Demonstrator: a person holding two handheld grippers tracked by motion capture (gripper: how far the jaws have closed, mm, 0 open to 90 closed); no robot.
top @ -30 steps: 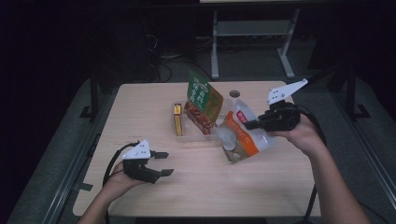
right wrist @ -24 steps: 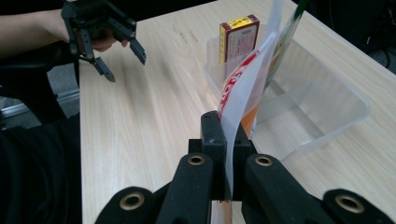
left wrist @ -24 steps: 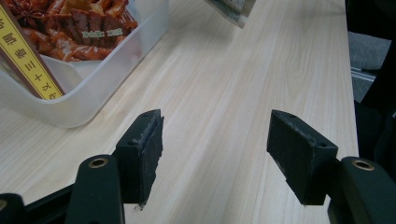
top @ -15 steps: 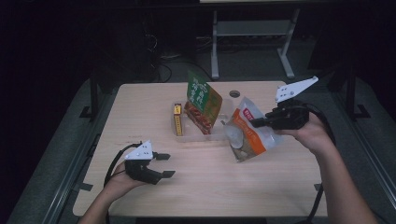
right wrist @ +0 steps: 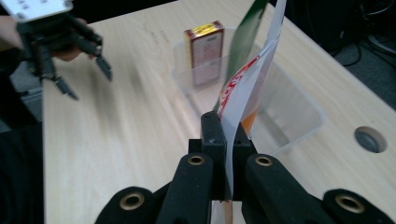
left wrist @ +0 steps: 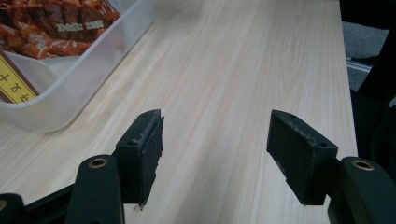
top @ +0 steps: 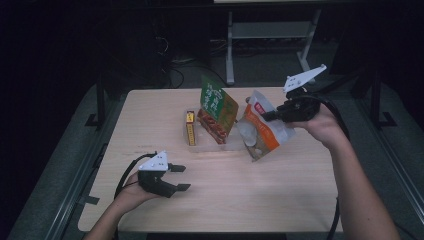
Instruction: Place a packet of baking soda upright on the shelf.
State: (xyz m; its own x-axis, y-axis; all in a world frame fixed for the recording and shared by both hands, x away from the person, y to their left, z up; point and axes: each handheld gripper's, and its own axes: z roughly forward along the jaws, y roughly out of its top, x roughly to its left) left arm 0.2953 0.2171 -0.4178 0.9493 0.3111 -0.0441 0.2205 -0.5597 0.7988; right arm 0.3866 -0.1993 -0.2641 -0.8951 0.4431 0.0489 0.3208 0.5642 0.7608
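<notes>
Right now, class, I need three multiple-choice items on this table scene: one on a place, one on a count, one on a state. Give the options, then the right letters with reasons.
1. Where does the yellow and red box stand?
A. in the clear tray
B. on the floor
C. in the left gripper

2. How many packages are there in all, the one held in the air included?
A. one
B. three
C. six

3. What state is the right gripper in?
A. wide open over bare table
B. lying flat on the table
C. shut on the white and orange pouch

Answers: 1 A, the box stands upright at the tray's end. 2 B, the box, the green bag and the pouch. 3 C, its fingers pinch the pouch's edge in the right gripper view.
</notes>
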